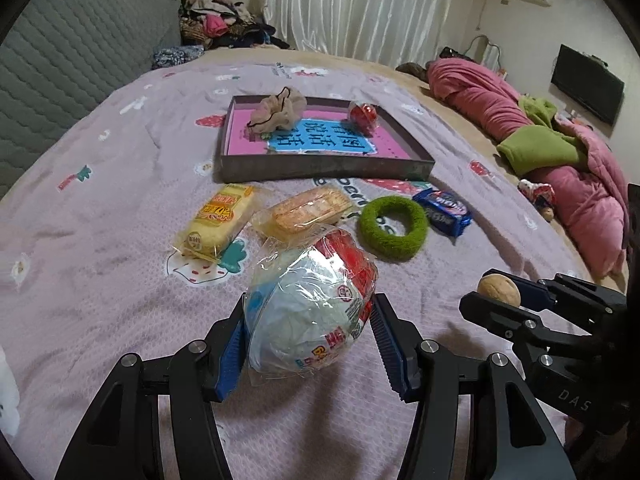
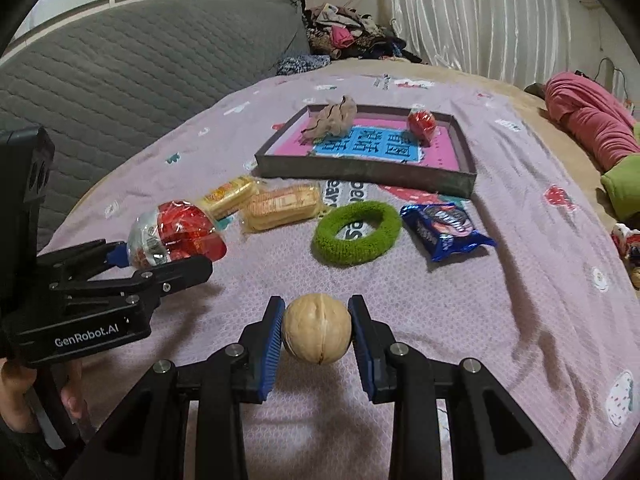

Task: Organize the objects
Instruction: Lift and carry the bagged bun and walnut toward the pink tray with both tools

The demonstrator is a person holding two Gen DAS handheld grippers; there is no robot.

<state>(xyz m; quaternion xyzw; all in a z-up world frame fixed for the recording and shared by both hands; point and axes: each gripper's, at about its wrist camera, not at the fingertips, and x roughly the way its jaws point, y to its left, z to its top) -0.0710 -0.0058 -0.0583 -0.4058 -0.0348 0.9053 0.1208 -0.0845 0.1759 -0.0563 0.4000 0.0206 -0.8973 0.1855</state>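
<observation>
Both pairs of tongs are loaded and raised over the bed (image 2: 500, 288): the left tongs (image 1: 308, 332) pinch a crinkly wrapped toy egg (image 1: 308, 308), white and blue at the near end and red at the far end, while the right tongs (image 2: 317, 330) grip a walnut (image 2: 317, 329) squarely between their blue pads. Both things hang clear of the bedspread, near the front edge, well short of the shallow tray (image 2: 360, 176) lying further up the bed. In that tray already sit a beige scrunchie (image 2: 334, 120) at the far left corner and a small red wrapped ball (image 2: 421, 123) at the far right, so I'd say the sorting is under way but less than half done. Left loose on the bedspread, in a row just in front of the tray, are two yellow snack cakes (image 2: 256, 200), a fuzzy green ring (image 2: 357, 233) and a blue biscuit packet (image 2: 446, 230). By my reckoning the egg and walnut go into the tray next, then those four remain to collect.
</observation>
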